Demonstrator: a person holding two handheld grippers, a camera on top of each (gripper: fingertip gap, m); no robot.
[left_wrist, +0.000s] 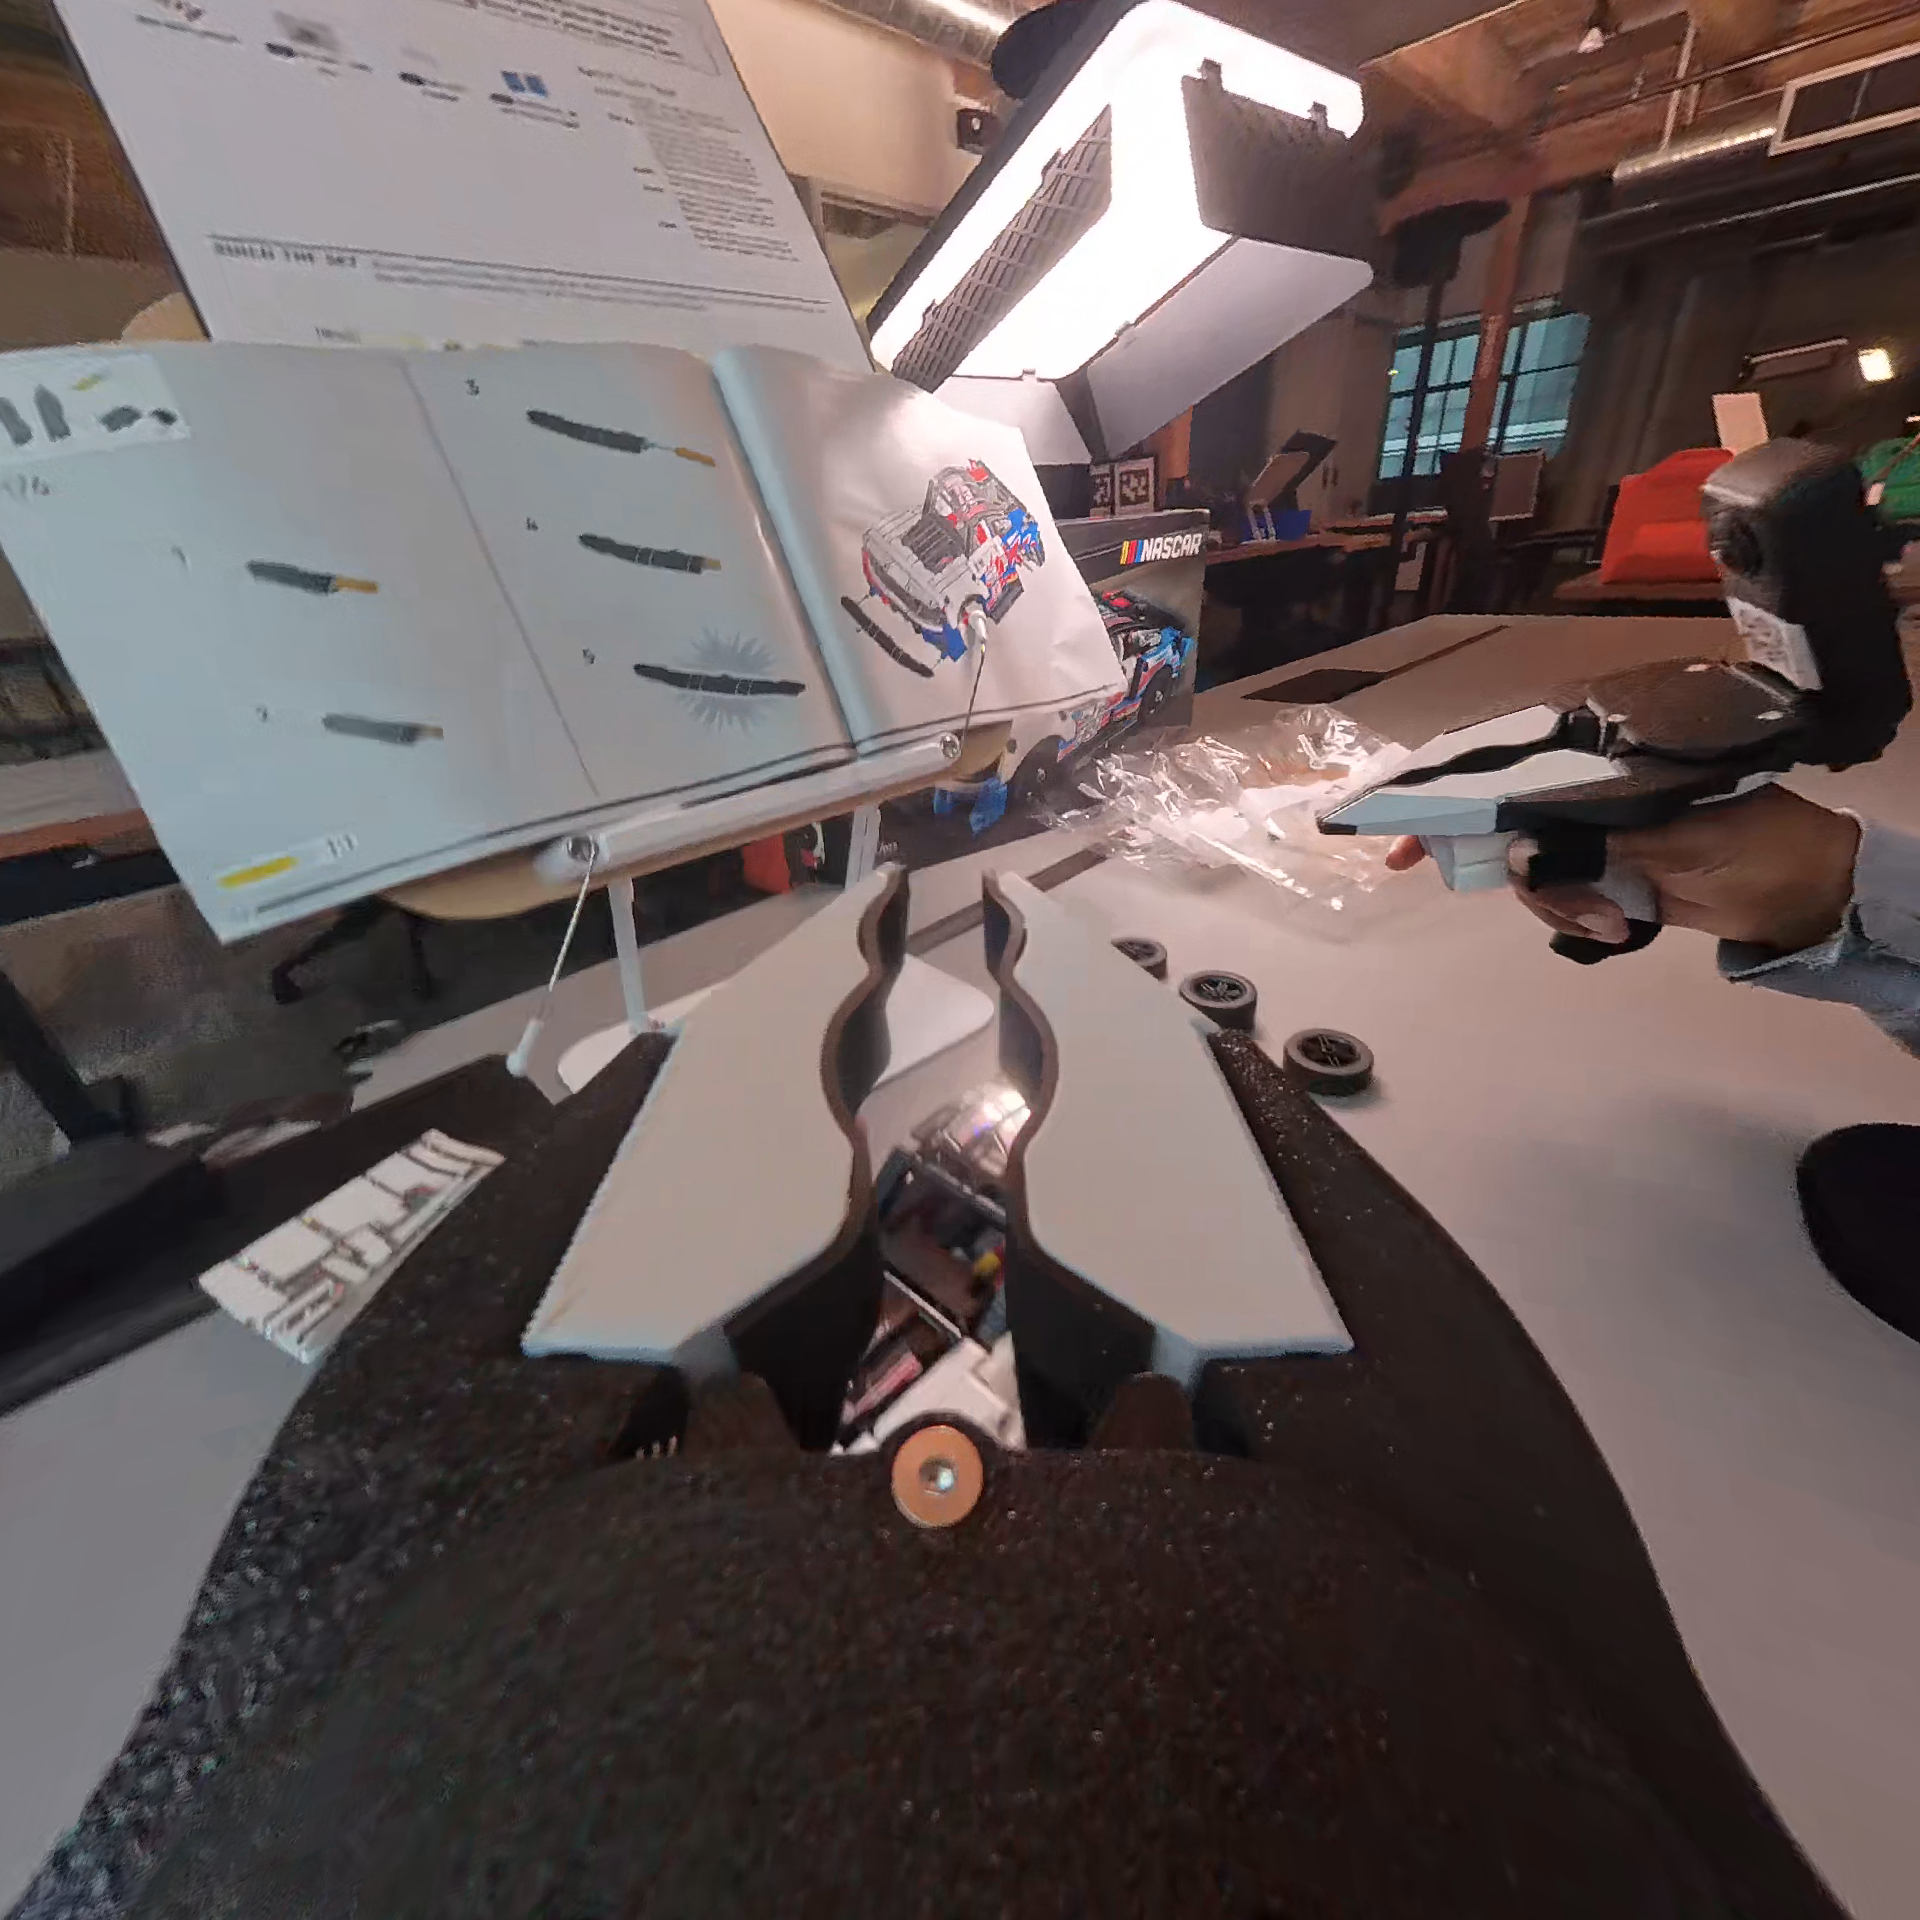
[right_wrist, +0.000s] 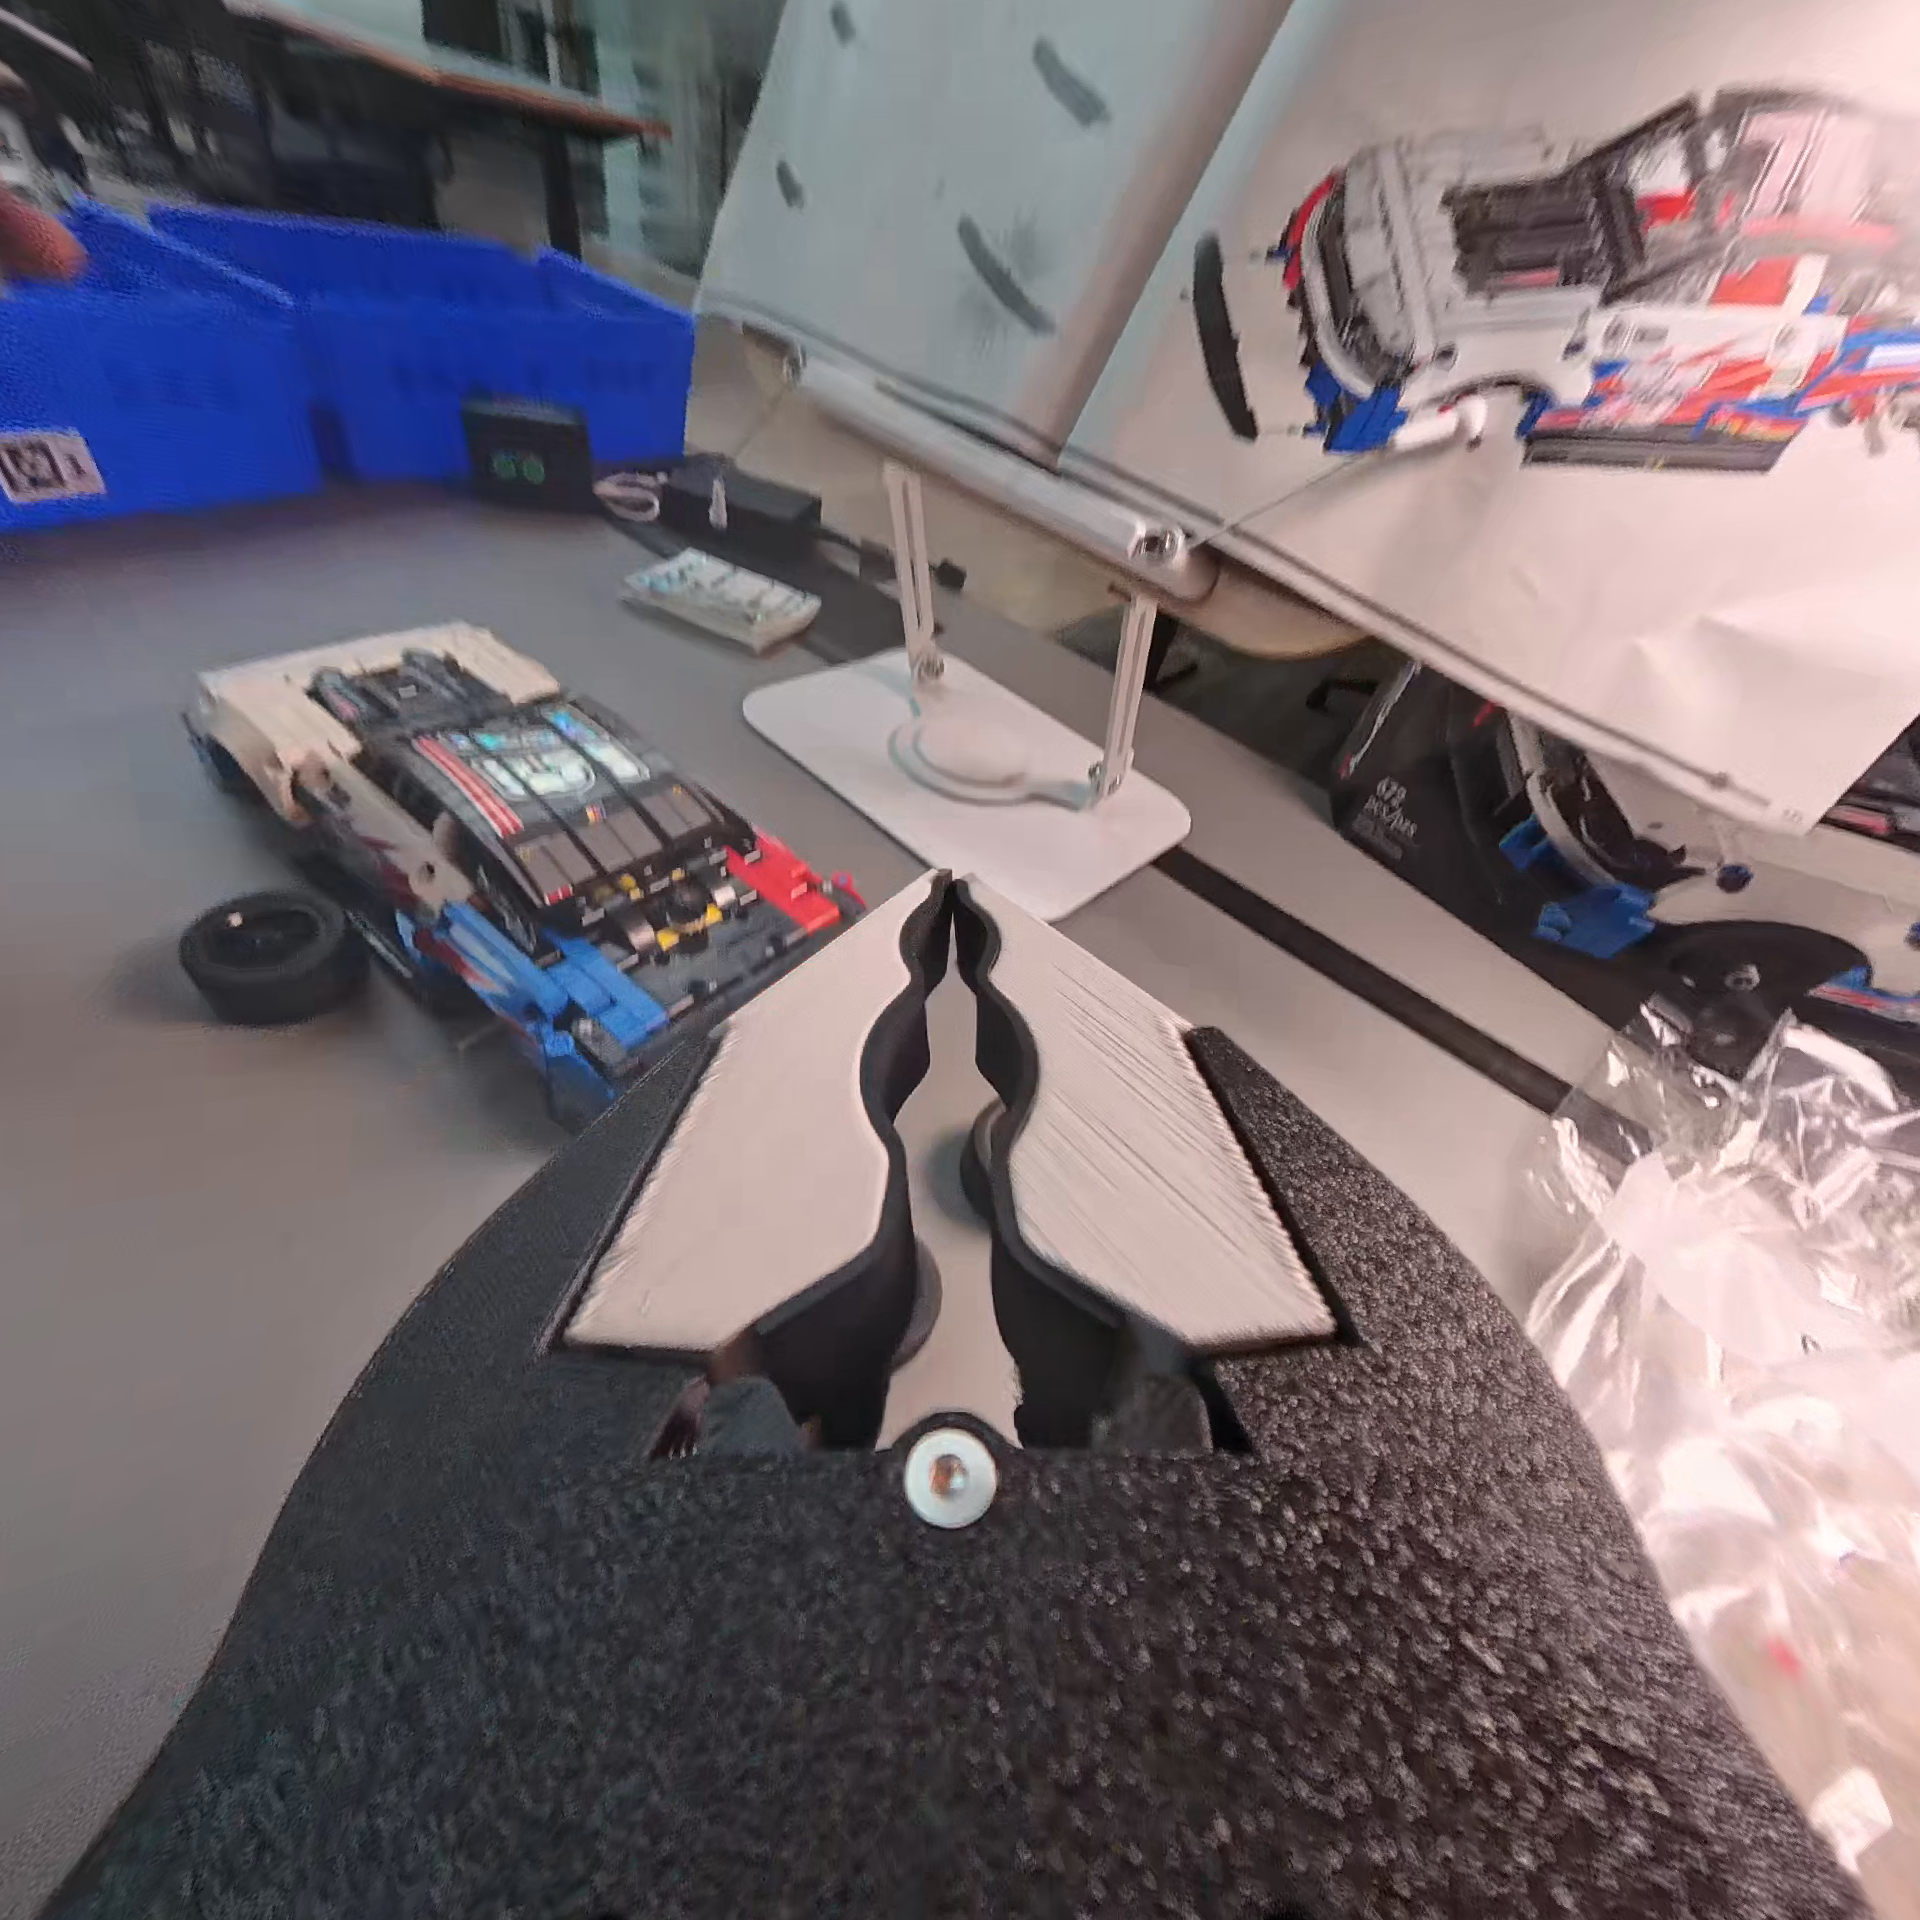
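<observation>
A brick-built race car (right_wrist: 468, 831) in white, black, blue and red lies on the grey table (right_wrist: 260, 1195), with a loose black wheel (right_wrist: 272, 956) beside it. My left gripper (left_wrist: 943, 883) is open and empty, raised over the car (left_wrist: 940, 1226), which shows through the gap between its fingers. My right gripper (right_wrist: 951, 883) is shut with its tips touching and nothing visible between them. It also shows in the left wrist view (left_wrist: 1340, 821), held by a hand (left_wrist: 1683, 883) in the air above three black wheels (left_wrist: 1221, 997) on the table.
An open instruction booklet (left_wrist: 468, 623) rests on a white stand (right_wrist: 966, 769) just ahead of both grippers. Clear plastic bags (right_wrist: 1714, 1299) lie to the right, with the set's box (left_wrist: 1143, 623) behind them. Blue bins (right_wrist: 312, 353) stand far left. A sticker sheet (left_wrist: 353, 1247) lies at left, and a lit lamp panel (left_wrist: 1122, 208) hangs above. The grippers' ends are close to 25 cm from one another.
</observation>
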